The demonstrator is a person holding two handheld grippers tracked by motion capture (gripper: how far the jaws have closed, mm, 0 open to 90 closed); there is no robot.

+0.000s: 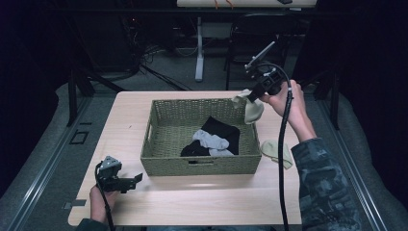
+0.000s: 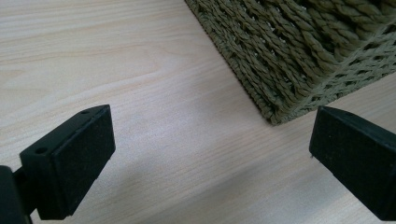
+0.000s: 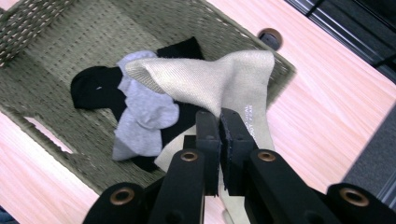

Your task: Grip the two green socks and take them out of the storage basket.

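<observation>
My right gripper is shut on a beige sock, which hangs above the far right corner of a woven olive basket. Inside the basket lie black socks and a light grey sock. A second beige sock lies on the table to the right of the basket. Low over the near left part of the table, my left gripper is open, its jaws wide apart with nothing between them, pointing at the basket's near left corner.
The light wooden table has free room in front of the basket and to its left. A round cable hole sits in the tabletop beyond the basket. Dark floor, chairs and table legs lie behind.
</observation>
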